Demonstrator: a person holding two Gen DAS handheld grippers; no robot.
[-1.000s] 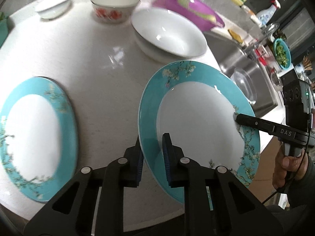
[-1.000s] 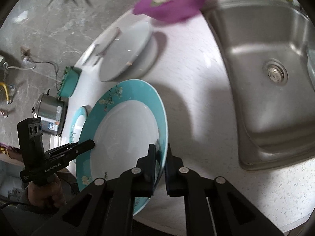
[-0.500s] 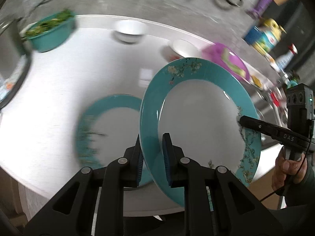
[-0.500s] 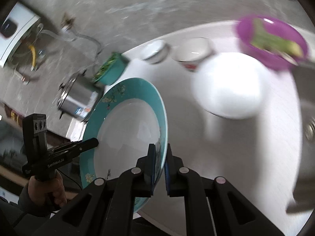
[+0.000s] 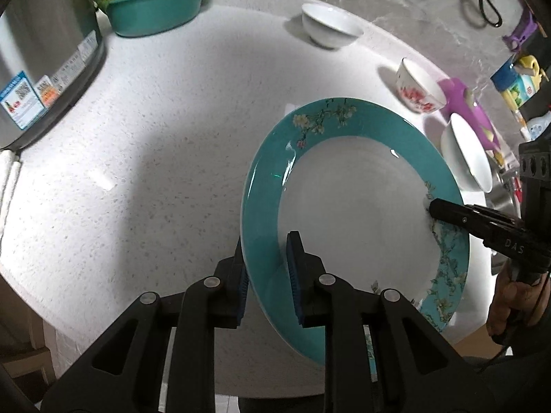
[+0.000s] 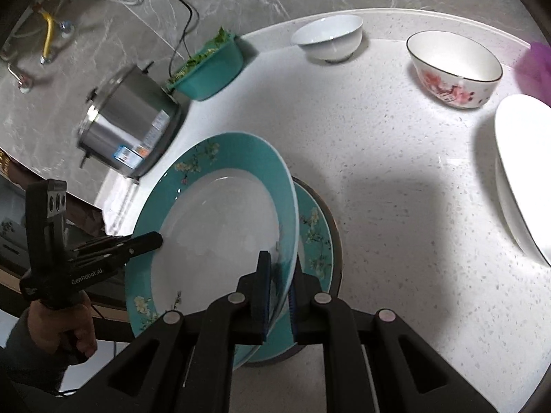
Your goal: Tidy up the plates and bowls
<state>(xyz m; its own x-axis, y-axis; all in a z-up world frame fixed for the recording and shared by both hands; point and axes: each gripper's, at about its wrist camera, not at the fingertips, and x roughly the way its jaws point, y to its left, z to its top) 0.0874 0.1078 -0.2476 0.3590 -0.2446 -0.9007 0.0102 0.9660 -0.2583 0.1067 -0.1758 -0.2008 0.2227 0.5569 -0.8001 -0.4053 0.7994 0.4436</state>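
At the far left of the white speckled surface point(image 5: 165, 144) stand a stainless steel cooker pot point(image 6: 127, 130) and a teal plastic basin of leafy greens point(image 5: 155, 3). A second ago the view held the sink side; now both hands have swept the carried plate leftward across the surface.

The left hand-held gripper point(image 5: 267, 275) is clamped on the near-left rim of the teal-rimmed ceramic plate with blossom pattern point(image 5: 358, 206), pads pressing either face. The plate hangs tilted above the surface. In the right wrist view, a matching teal-rimmed plate lying flat point(image 6: 315, 234) shows just under and behind the held one, which was well to the left a second ago. The carry has therefore reached its stacking spot, I judge; lowering and levelling remain.

The right hand-held gripper point(image 6: 279, 285) is clamped on the plate's opposite rim.

Farther right sit a small plain white bowl point(image 5: 330, 27), a white bowl with red flower print point(image 6: 454, 69) and a large white shallow bowl point(image 6: 523, 179), not yet gathered.
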